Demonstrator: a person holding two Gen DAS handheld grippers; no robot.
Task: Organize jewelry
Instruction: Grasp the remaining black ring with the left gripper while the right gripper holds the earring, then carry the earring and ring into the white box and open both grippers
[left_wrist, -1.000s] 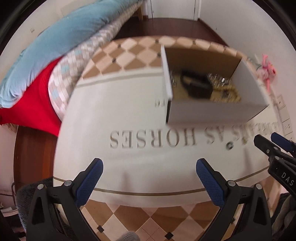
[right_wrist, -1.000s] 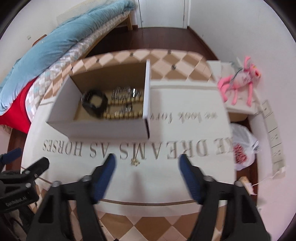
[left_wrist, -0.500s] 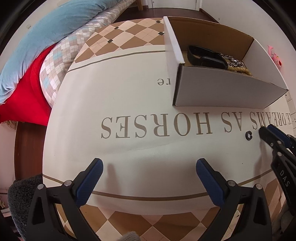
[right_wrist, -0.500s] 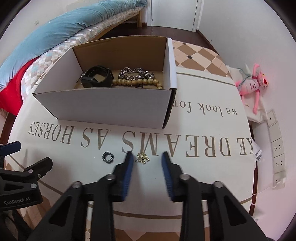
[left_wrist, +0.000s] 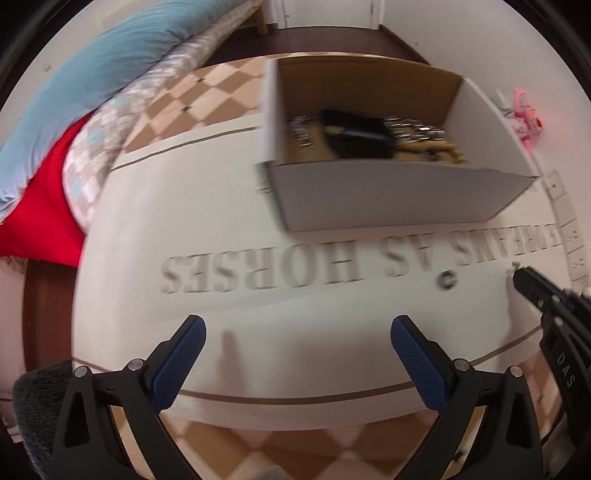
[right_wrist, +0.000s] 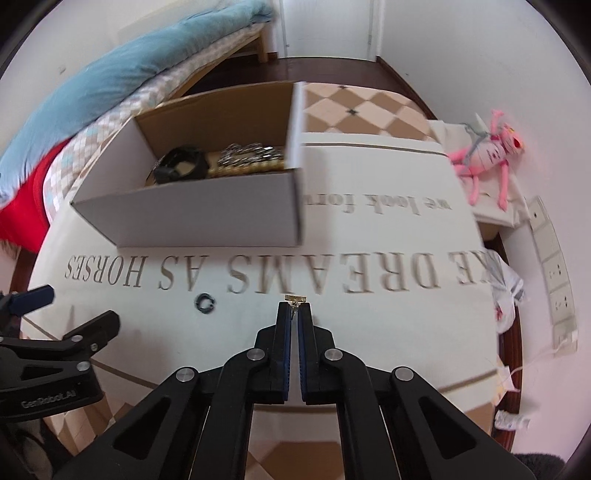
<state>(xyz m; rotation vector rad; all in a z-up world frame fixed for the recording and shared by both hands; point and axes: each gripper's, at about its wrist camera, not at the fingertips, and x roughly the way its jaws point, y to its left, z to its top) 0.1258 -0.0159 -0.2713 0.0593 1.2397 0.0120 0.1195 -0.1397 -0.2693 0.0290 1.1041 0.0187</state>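
Observation:
My right gripper (right_wrist: 294, 310) is shut on a small gold earring (right_wrist: 294, 298) that sticks out at its tips, just above the white cloth. A small black ring (right_wrist: 205, 303) lies on the cloth to its left; it also shows in the left wrist view (left_wrist: 446, 279). An open cardboard box (right_wrist: 207, 218) stands behind, holding a black band (right_wrist: 181, 168), a silver chain (right_wrist: 247, 151) and gold beads. My left gripper (left_wrist: 295, 354) is open and empty, low over the cloth left of the box (left_wrist: 388, 199). The right gripper also shows in the left wrist view (left_wrist: 521, 275).
The cloth (right_wrist: 388, 332) with printed letters covers a checkered table. A bed with blue, red and checked bedding (left_wrist: 74, 110) lies at the left. A pink plush toy (right_wrist: 484, 151) and wall sockets (right_wrist: 557, 280) are at the right.
My right gripper has closed from wide open onto the gold earring and lifted it slightly. My left gripper stayed open and drew back a little from the box.

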